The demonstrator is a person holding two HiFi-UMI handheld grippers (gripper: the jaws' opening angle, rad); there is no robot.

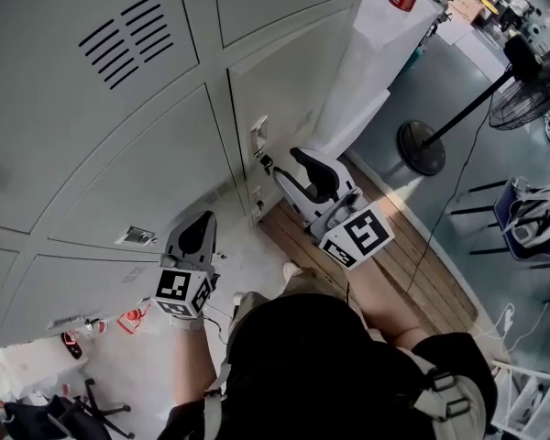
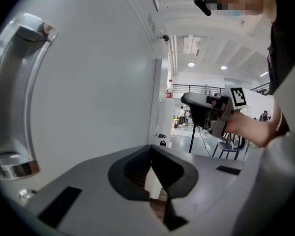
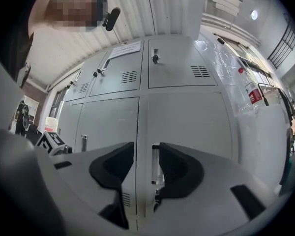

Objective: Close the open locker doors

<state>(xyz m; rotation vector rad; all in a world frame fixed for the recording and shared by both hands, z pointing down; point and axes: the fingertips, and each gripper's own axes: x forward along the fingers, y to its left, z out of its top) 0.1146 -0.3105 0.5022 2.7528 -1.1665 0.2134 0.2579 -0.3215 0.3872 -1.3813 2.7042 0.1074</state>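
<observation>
A bank of grey locker doors [image 1: 137, 154] fills the left of the head view, and every door I see lies flush. My right gripper [image 1: 302, 168] is open and points at a lower door's edge, beside the chrome handle [image 1: 259, 136] and a keyed lock [image 1: 266, 163]. In the right gripper view the jaws [image 3: 143, 151] straddle the seam between two doors, with the handle [image 3: 156, 163] just behind the right pad and nothing pressed. My left gripper [image 1: 199, 230] is shut and empty, close to a door [image 2: 98, 82] with a chrome handle [image 2: 12, 97]; its tips [image 2: 151, 166] meet.
A standing fan [image 1: 422, 145] is to the right on the grey floor. A wooden platform [image 1: 394, 255] runs along the locker base. A chair with a helmet [image 1: 532, 214] is at far right. Small clutter [image 1: 73, 337] lies at lower left. A white cabinet [image 1: 385, 35] adjoins the lockers.
</observation>
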